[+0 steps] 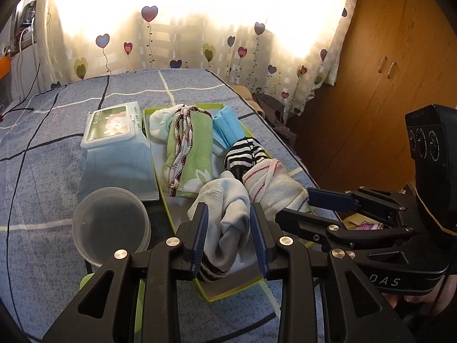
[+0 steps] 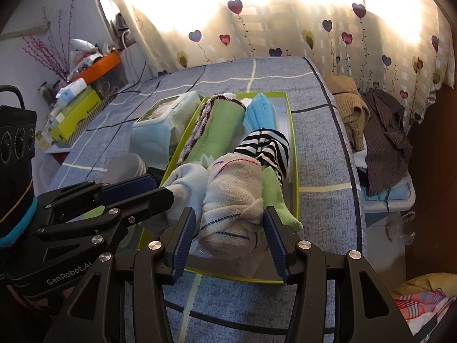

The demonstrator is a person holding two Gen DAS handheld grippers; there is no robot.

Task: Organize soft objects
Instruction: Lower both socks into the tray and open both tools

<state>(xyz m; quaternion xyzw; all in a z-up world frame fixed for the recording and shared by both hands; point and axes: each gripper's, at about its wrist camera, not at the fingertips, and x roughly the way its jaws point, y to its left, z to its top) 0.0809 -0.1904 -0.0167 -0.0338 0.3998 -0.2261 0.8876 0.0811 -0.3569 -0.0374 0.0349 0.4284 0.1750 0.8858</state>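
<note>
A shallow yellow-green tray [image 1: 158, 184] [image 2: 294, 143] on the blue bed sheet holds rolled soft items. My left gripper [image 1: 230, 243] [image 2: 162, 187] straddles a white-grey sock bundle [image 1: 225, 208] at the tray's near end; its pads stand loosely beside the cloth, so it is open. My right gripper [image 2: 230, 243] [image 1: 294, 204] is open around a cream sock bundle [image 2: 231, 200] [image 1: 271, 183] with red and blue stripes. Behind lie a black-and-white striped sock [image 1: 245, 151] [image 2: 268, 145], a green towel roll [image 1: 191, 148] [image 2: 220, 125] and blue face masks [image 1: 228, 125] [image 2: 261, 111].
A wipes pack [image 1: 114, 131] [image 2: 160, 125] lies left of the tray, and a round translucent tub [image 1: 111, 223] sits nearer me. A pile of clothes [image 2: 380, 120] is heaped off the bed's right edge. A wooden cabinet [image 1: 385, 85] stands to the right.
</note>
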